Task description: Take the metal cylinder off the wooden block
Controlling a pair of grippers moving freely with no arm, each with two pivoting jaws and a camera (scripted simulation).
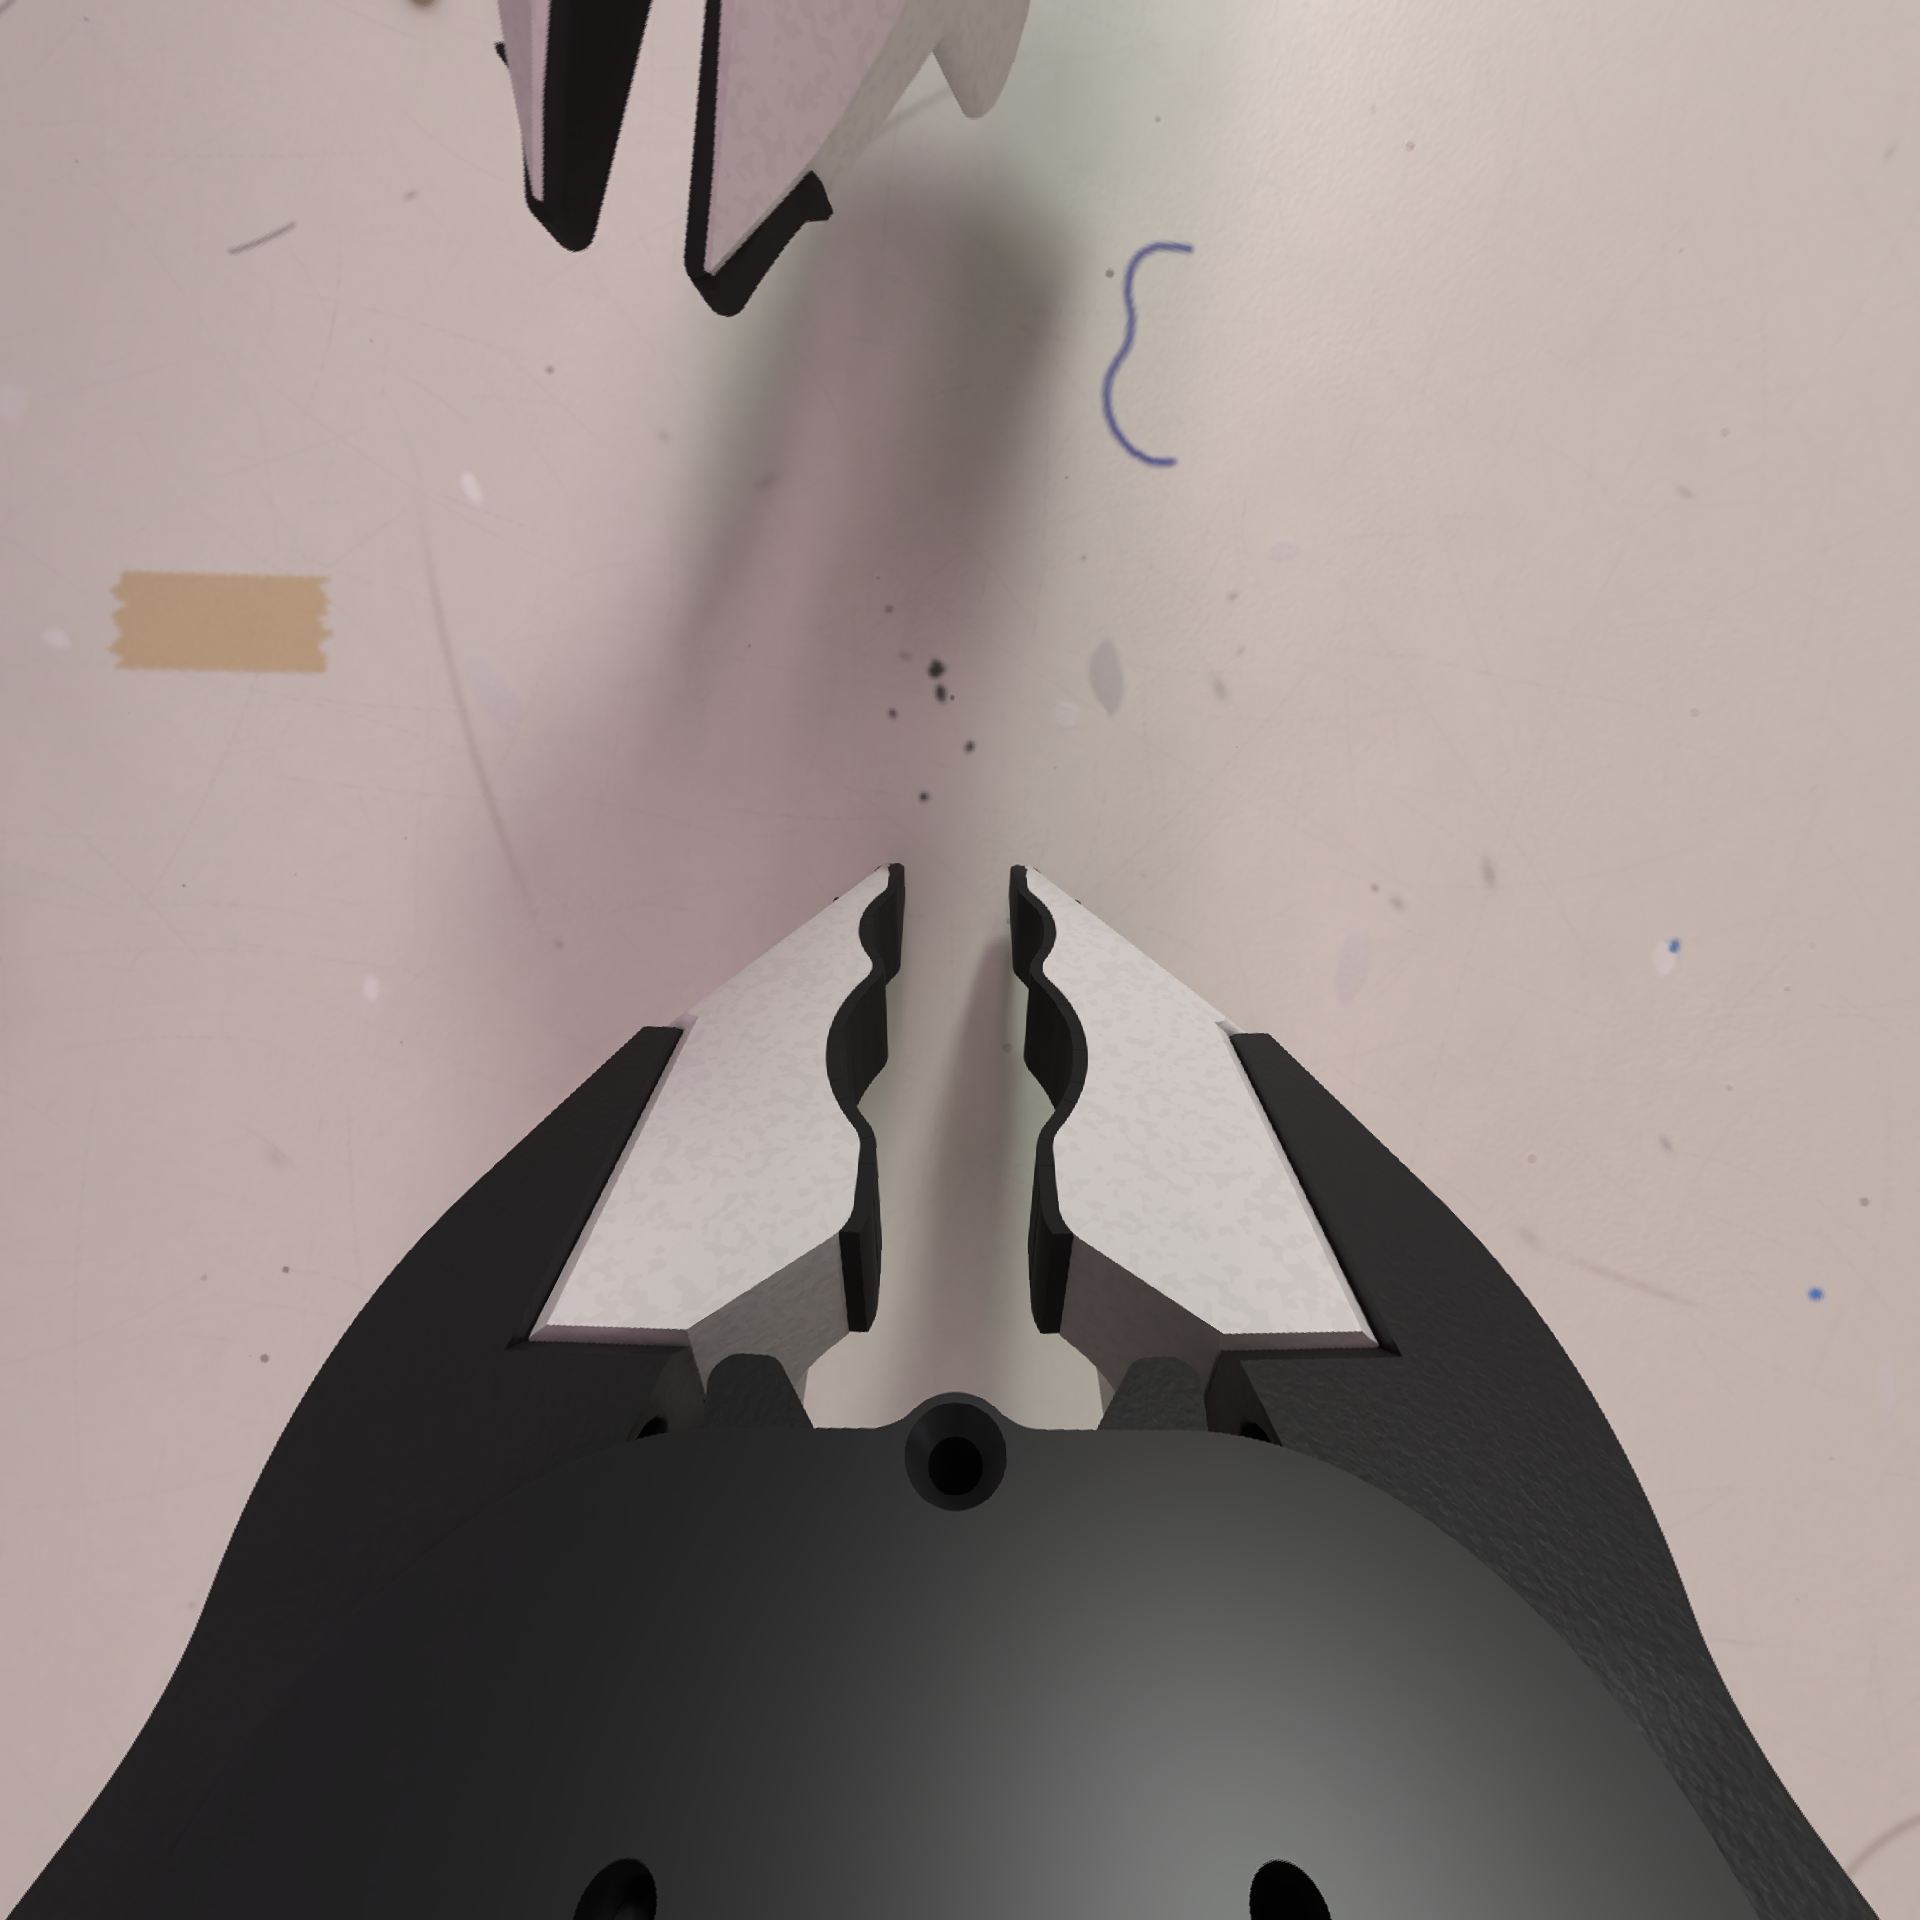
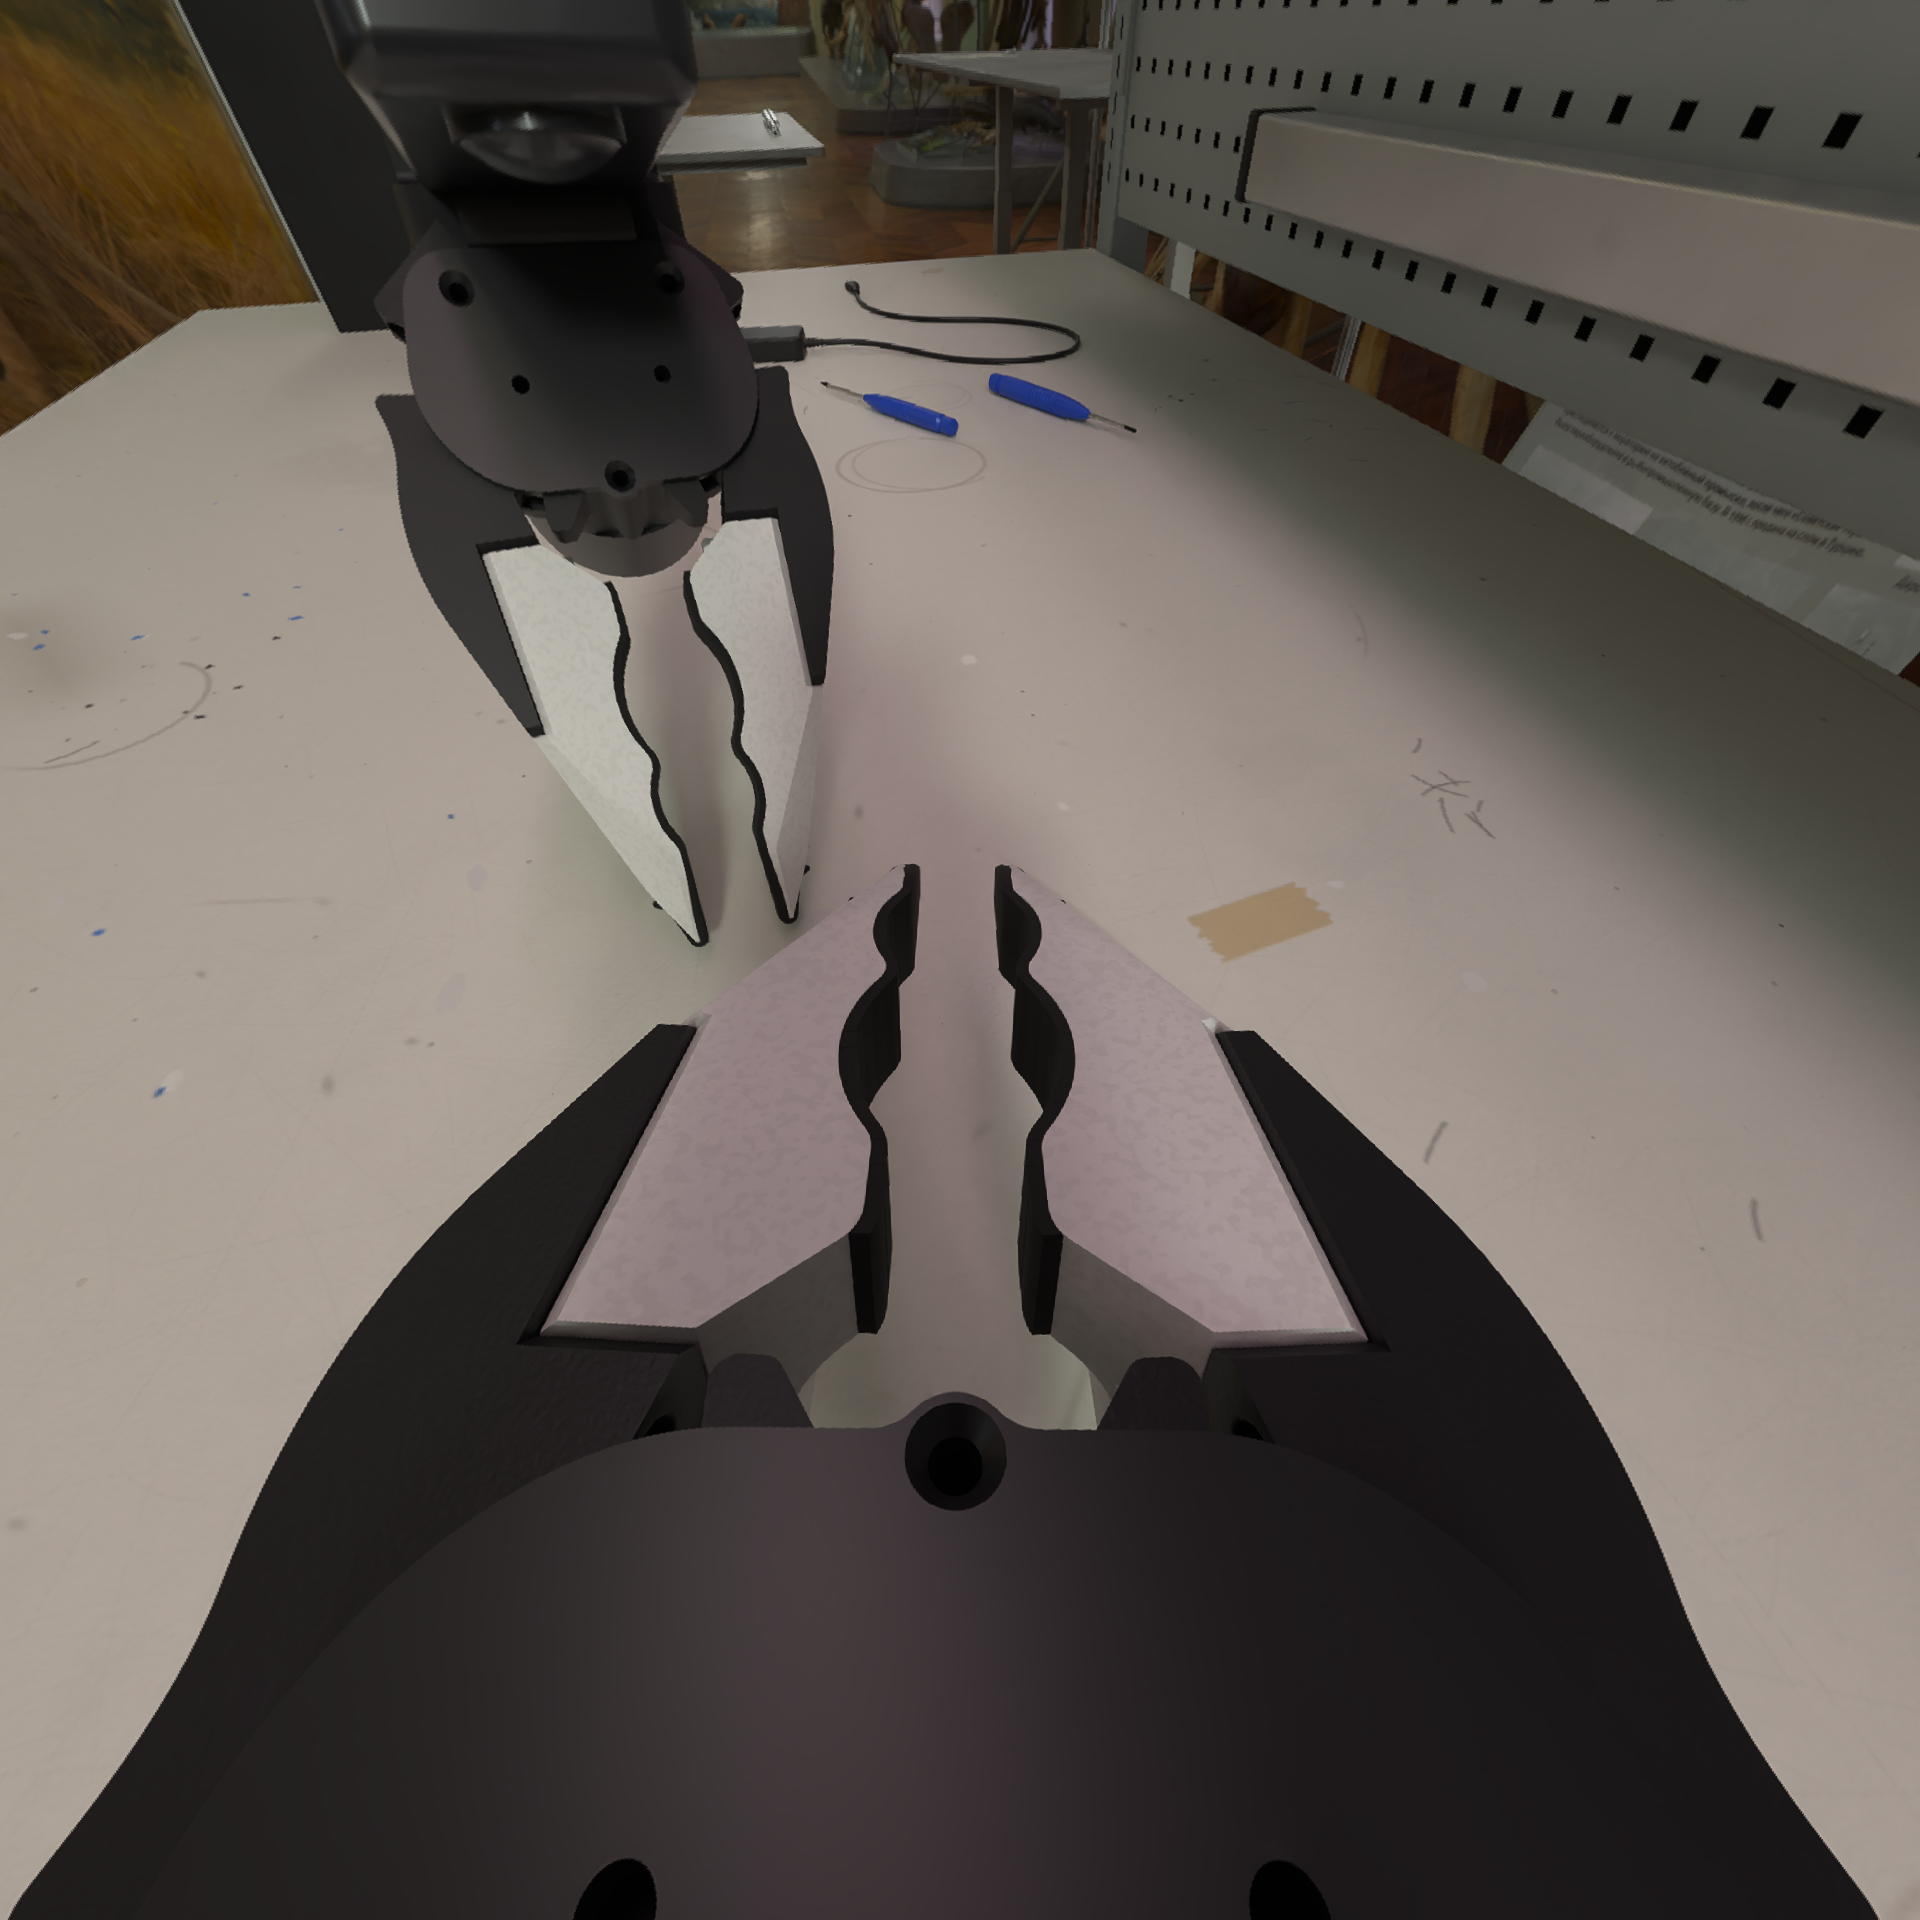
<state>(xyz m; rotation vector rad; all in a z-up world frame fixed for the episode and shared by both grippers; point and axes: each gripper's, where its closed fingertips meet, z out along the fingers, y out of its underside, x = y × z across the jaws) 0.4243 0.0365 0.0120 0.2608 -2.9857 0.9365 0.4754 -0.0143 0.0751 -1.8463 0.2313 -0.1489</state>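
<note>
Neither the metal cylinder nor the wooden block shows in either view. My left gripper (image 1: pixel 956 878) points down at the pale table top (image 1: pixel 1455 727), with its jaws a narrow gap apart and nothing between them. It also shows in the right wrist view (image 2: pixel 743 925), tips close to the table. My right gripper (image 2: pixel 956 873) is low over the table, its jaws also a narrow gap apart and empty. Its fingers show at the top of the left wrist view (image 1: pixel 644 270). The two grippers' tips are close together.
A strip of tan tape (image 2: pixel 1259 921) sticks to the table; it also shows in the left wrist view (image 1: pixel 218 621). Two blue screwdrivers (image 2: pixel 909 412) (image 2: pixel 1044 398) and a black cable (image 2: pixel 966 332) lie at the far end. A grey perforated rack with a shelf (image 2: pixel 1558 208) runs along the right edge.
</note>
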